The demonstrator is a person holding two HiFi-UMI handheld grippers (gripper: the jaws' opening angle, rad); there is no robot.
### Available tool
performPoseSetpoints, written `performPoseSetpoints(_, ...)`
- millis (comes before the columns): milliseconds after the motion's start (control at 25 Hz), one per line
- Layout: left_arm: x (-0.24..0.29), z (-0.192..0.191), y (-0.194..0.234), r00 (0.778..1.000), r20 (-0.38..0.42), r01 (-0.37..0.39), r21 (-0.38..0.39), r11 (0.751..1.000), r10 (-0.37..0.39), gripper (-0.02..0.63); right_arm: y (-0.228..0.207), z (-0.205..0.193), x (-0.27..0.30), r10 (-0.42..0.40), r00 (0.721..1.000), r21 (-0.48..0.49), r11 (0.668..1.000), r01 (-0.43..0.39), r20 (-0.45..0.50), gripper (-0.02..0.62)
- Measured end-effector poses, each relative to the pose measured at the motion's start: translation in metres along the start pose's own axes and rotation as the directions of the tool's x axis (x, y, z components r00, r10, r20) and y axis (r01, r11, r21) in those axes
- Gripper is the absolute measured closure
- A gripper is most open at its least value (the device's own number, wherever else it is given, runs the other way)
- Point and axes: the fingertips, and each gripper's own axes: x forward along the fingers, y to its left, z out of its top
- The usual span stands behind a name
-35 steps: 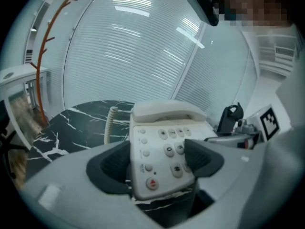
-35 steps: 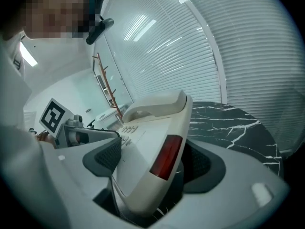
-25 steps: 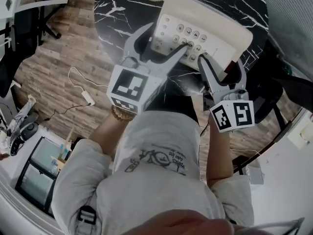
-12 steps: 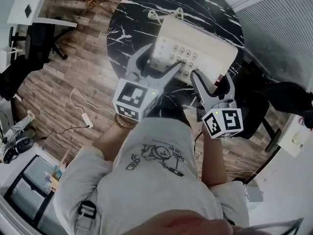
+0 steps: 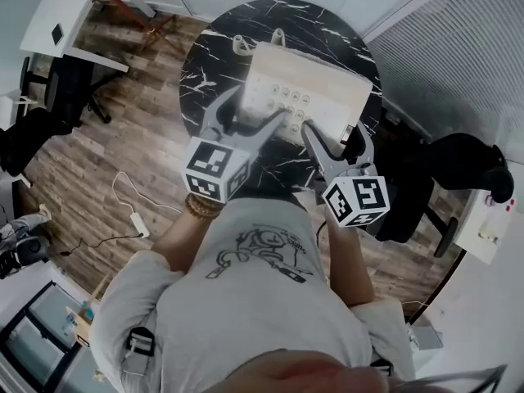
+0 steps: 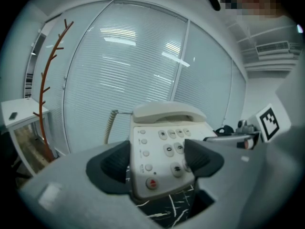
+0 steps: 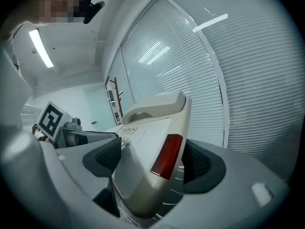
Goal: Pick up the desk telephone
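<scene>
Head view. Found cream plastic desk telephone [image 5: 309,95] over the round black white-veined marble surface [image 5: 205,51], slightly toward 3 o'clock of its centre. Logged left tool [image 5: 260,106] at the telephone's 8 o'clock corner and right tool [image 5: 334,129] at its 5 o'clock edge. Judged the split deliberate: one hold per near corner, so a wide, flat body stays level and does not pivot. Noted coiled cream cord [image 5: 242,46] looping at 11 o'clock of the telephone, away from both tools.

Left gripper view. Read left tool [image 6: 157,160] as clamped on the telephone [image 6: 164,142]: one dark pad against the left side wall at 9 o'clock, the other on the keypad face at 3 o'clock. Saw handset [image 6: 167,112] seated in its cradle at 12 o'clock, which argues for a level lift. Cannot tell whether the base is clear of the surface.

Right gripper view. Read right tool [image 7: 151,161] as gripping the telephone [image 7: 143,142] too, pads at 9 and 3 o'clock across the thin side edge bearing the red translucent panel [image 7: 167,155]. Judged this the more slip-prone hold, given the tapered edge.
</scene>
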Motion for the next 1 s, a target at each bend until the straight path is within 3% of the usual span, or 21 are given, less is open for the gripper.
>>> performPoseSetpoints(1000, -0.035, 0.079, -0.036, 0.990, 0.140, 0.011, 0.083, 0.997, -0.022, 0.249, 0.026, 0.081, -0.039, -0.018, 0.987, -0.082, 0.996, 0.031, 0.159, 0.201)
